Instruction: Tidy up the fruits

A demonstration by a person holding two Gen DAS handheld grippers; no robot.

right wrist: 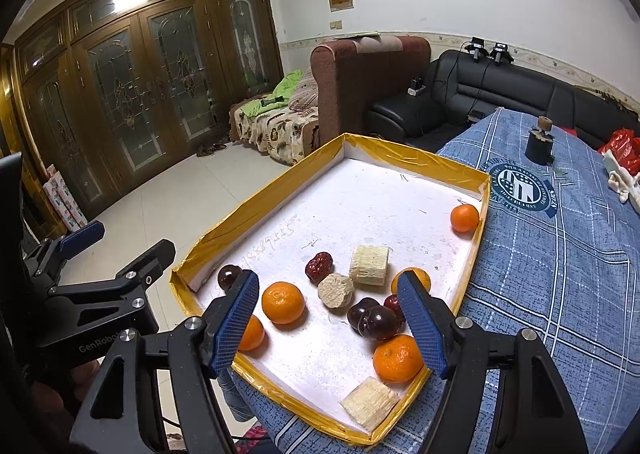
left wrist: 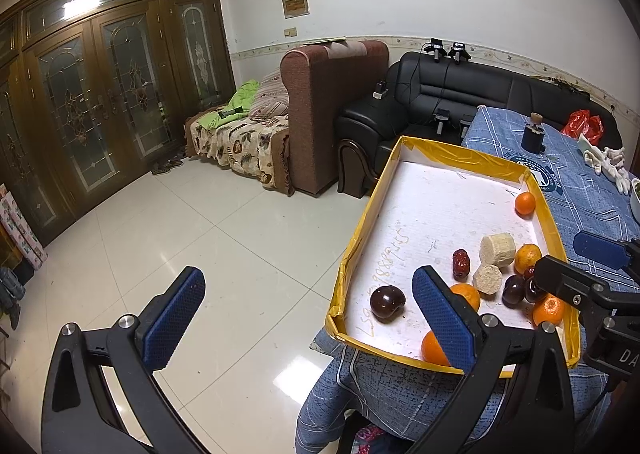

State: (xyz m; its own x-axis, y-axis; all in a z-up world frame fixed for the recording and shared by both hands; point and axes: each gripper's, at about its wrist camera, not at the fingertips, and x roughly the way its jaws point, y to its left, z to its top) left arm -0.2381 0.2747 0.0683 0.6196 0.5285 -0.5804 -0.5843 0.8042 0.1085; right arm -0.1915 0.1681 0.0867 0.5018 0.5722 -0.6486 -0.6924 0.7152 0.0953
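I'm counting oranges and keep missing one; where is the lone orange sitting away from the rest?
In both views, the lone orange lies at the tray's far right corner, against the yellow wall.

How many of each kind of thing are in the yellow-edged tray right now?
Oranges: 5
Dark plums: 3
Red dates: 2
Pale chunks: 3
Total: 13

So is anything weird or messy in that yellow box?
Yes: the yellow-edged tray sticks out past the table edge over the floor, its taped rim crumpled. One tangerine sits alone at the far wall, away from the other fruit.
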